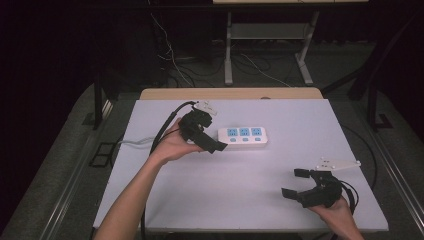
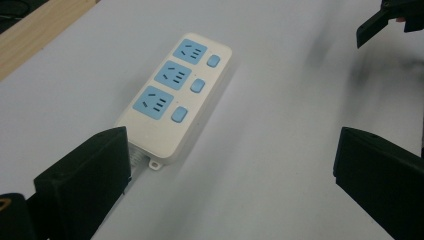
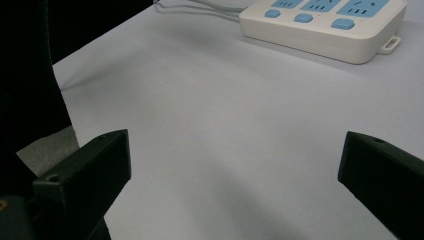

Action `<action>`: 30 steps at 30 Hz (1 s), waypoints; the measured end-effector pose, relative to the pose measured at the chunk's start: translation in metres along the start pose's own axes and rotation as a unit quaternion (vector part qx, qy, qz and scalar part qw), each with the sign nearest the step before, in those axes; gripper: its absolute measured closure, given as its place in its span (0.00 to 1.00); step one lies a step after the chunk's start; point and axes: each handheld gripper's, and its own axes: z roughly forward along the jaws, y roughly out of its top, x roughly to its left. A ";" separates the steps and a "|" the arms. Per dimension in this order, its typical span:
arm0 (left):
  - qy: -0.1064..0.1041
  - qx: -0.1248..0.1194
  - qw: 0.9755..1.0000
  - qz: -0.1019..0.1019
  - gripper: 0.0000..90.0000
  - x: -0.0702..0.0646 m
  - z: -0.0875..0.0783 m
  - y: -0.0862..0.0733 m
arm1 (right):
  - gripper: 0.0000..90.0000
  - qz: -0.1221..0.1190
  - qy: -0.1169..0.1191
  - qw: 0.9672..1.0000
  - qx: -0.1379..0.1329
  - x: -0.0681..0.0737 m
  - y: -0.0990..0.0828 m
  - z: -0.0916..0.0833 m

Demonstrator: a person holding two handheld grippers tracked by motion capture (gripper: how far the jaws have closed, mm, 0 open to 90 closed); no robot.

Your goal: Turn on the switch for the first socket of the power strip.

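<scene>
Left gripper (image 1: 212, 145), jaws spread, just beside the power strip's (image 1: 243, 135) cord end — best centred before clamping — right gripper (image 1: 295, 182), also spread, well apart from it.

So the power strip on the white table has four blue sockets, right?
Not four. The power strip has three blue sockets, each with its own blue button beside it; the left gripper view shows them clearly. It does lie on the white table.
</scene>
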 end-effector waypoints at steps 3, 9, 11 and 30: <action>0.003 0.007 1.000 0.002 0.01 0.002 0.000 0.005 | 0.00 0.002 -0.001 1.000 -0.001 0.000 0.000 -0.001; 0.005 0.017 1.000 0.010 0.03 0.009 0.003 0.014 | 0.00 0.002 -0.001 1.000 0.000 0.000 0.000 -0.001; 0.004 0.018 1.000 0.011 0.04 0.011 0.004 0.018 | 0.00 0.001 -0.001 1.000 0.000 0.000 0.000 -0.001; -0.001 0.019 1.000 -0.007 0.26 0.030 0.027 0.039 | 0.00 0.001 -0.001 1.000 0.000 -0.001 0.000 -0.001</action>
